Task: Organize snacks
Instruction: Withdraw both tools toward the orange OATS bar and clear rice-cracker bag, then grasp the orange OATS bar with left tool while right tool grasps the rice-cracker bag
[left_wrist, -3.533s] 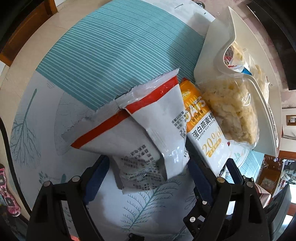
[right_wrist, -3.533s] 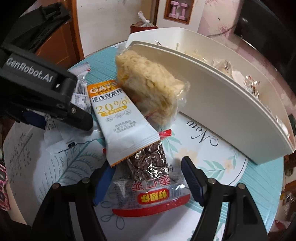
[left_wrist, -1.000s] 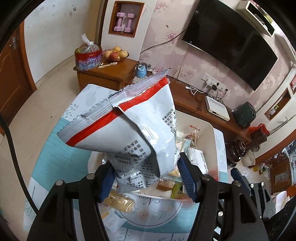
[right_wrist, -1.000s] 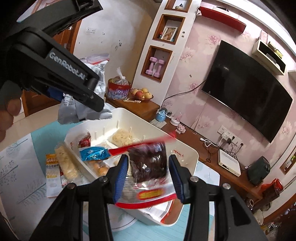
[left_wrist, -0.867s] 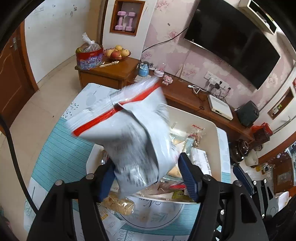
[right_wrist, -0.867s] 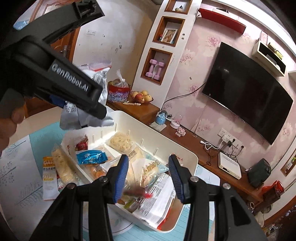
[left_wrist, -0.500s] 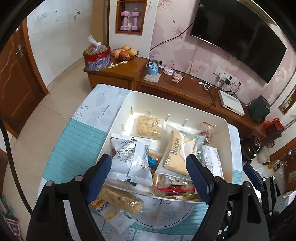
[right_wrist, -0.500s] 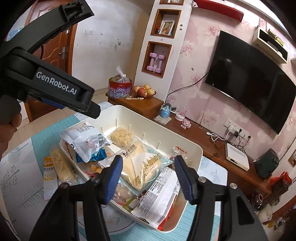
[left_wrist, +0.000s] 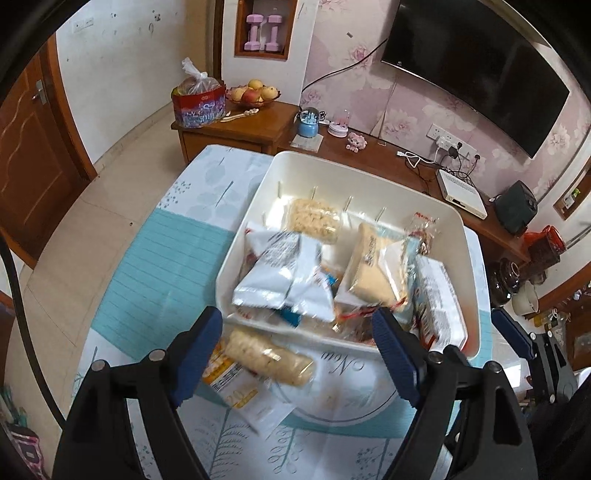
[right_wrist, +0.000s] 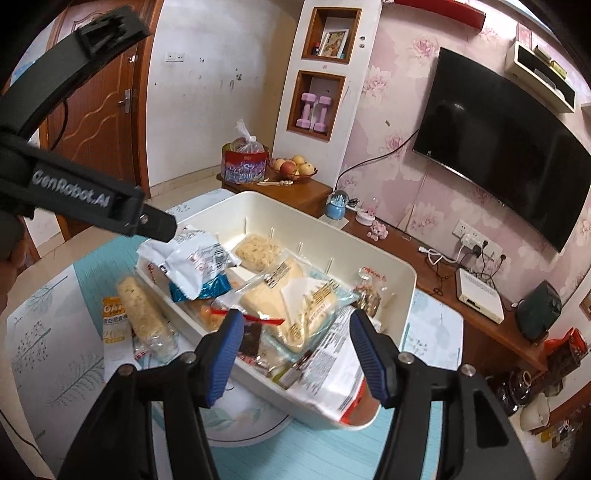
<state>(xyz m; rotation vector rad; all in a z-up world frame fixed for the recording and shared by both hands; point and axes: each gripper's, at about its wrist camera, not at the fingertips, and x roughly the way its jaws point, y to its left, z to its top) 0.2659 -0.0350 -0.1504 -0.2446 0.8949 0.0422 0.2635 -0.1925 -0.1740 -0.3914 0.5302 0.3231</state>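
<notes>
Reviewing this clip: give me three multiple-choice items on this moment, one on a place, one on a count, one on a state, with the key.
1. Where does the rice-cracker pack lie?
A. inside the bin
B. on the table beside the bin
C. in a gripper

2. How many snacks lie outside the white bin?
A. none
B. two
C. five

3. What is the left gripper doing?
A. open, holding nothing
B. shut on a packet
C. out of view

Key: 1 B, it rests against the bin's outer wall; 2 B, that pack and the oat bar; 3 A, its jaws stand apart with nothing between them.
</notes>
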